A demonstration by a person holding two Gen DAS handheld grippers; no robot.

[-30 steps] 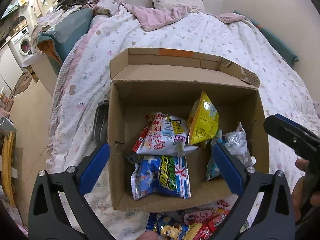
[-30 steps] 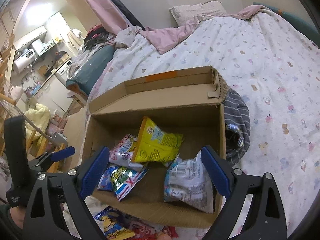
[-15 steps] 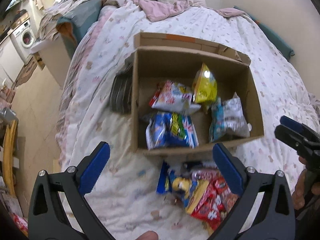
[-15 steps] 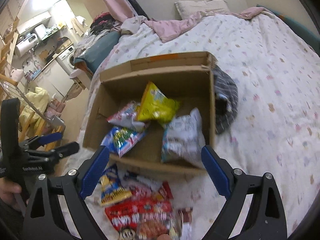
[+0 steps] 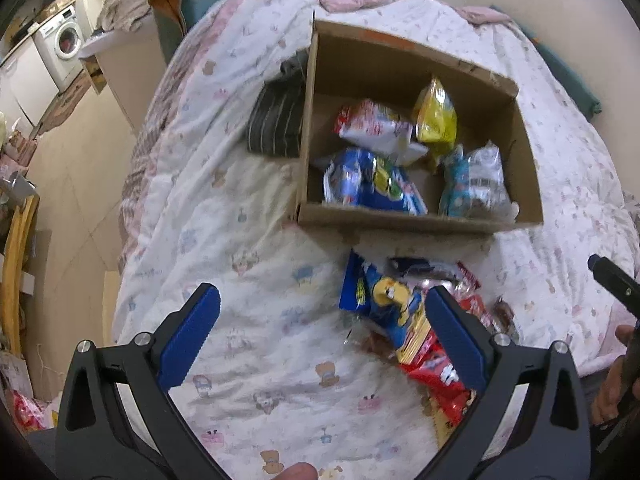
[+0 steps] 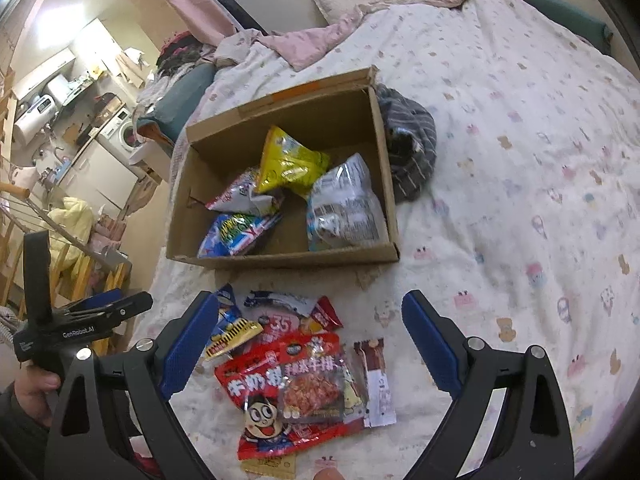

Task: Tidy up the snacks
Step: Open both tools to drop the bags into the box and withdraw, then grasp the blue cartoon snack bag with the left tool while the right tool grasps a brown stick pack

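Nearest, both grippers hang w/ jaws wide apart, nothing between them: right gripper (image 6: 308, 344) above the loose snack pile (image 6: 304, 364) on the printed quilt (image 6: 520, 200), left gripper (image 5: 322, 340) over bare quilt w/ the pile just to its right. Top of pile is a red packet (image 6: 288, 392) w/ cartoon face, a brown stick wrapper (image 6: 374, 380) beside it, blue/yellow bag (image 5: 390, 308) at the left edge. Just beyond, the cardboard box (image 6: 280, 258), open top, holds 4 bags: blue flag-print bag (image 6: 236, 234) at front left, white/red bag (image 6: 244, 198) behind it, yellow bag (image 6: 290, 164) propped toward the back, clear/silver bag (image 6: 344, 212) against the right wall. Floor still bare in middle of box. Striped grey cloth (image 6: 412, 148) touches the box's far side wall. Quilt to the right is open; bed edge drops off left. Right wrist view shows pile fully; left wrist view is blurred and adds a washing machine (image 5: 64, 40) far left.
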